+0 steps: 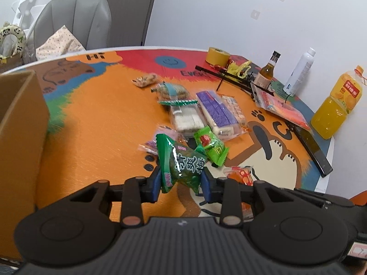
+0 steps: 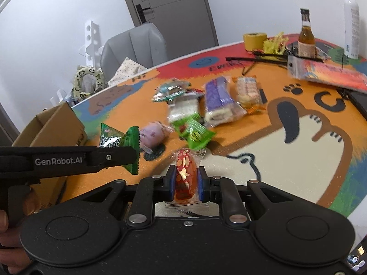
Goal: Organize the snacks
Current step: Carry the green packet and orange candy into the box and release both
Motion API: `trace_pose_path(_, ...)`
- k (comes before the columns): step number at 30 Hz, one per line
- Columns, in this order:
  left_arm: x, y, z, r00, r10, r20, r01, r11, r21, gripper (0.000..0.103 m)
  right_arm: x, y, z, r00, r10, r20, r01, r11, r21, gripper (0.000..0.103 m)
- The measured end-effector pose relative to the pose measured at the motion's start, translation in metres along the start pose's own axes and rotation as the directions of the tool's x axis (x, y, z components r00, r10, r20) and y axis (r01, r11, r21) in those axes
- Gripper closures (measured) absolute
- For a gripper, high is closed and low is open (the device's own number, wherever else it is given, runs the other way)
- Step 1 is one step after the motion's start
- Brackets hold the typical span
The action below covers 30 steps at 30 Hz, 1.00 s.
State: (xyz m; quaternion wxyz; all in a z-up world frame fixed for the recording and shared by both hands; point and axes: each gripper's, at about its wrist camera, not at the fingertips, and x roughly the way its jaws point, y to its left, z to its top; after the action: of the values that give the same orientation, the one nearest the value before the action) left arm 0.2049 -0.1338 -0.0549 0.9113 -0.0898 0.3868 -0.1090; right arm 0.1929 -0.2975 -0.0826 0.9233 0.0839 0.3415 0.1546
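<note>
Left wrist view: the left gripper (image 1: 181, 178) is clamped on a green packet (image 1: 180, 162), its blue pads (image 1: 156, 184) pressing the lower half while the top sticks up clear of the table (image 1: 96, 137). The right wrist view shows the right gripper (image 2: 185, 181) closed tight on a red sweet (image 2: 184, 174) in a clear wrapper, held lengthwise between the pads. Both items appear lifted off the mat.

The cardboard box (image 1: 20, 123) stands open at the left edge of the table, near the left gripper and further from the right one. It is the likely place for the snacks, though nothing in view confirms that.

The step in hand looks like carrying both picks across to the box. To do it well:

- Keep both grips firm; the packet is puffy and slick and could slide out if the pads ease.
- Raise each item above the box wall before moving sideways, so the packet's loose top does not catch the rim.
- Let the left gripper go first, since it sits between the right gripper and the box; moving together risks a knock.
- Release only once the item is over the opening.

Left on the table are a lighter green packet (image 1: 212, 145), a purple bun (image 2: 152, 135), a purple roll (image 1: 216, 112) and other wrapped cakes, bunched near the middle.
</note>
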Motion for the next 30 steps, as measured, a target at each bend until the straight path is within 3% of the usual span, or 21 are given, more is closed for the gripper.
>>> trace_pose_path(13, -0.044, 0.028, 0.010, 0.999, 0.052, 0.003, -0.052, 0.999, 0.002, 0.069, 0.001, 0.044, 0.024, 1.000, 0.028, 0.000, -0.028, 0.999, -0.042, 0.086)
trace_pose_path(30, -0.108, 0.078, 0.029, 0.986, 0.139, 0.091, -0.138, 0.990, -0.022, 0.069, 0.007, 0.115, 0.057, 0.986, 0.160, 0.048, -0.153, 0.981, -0.122, 0.086)
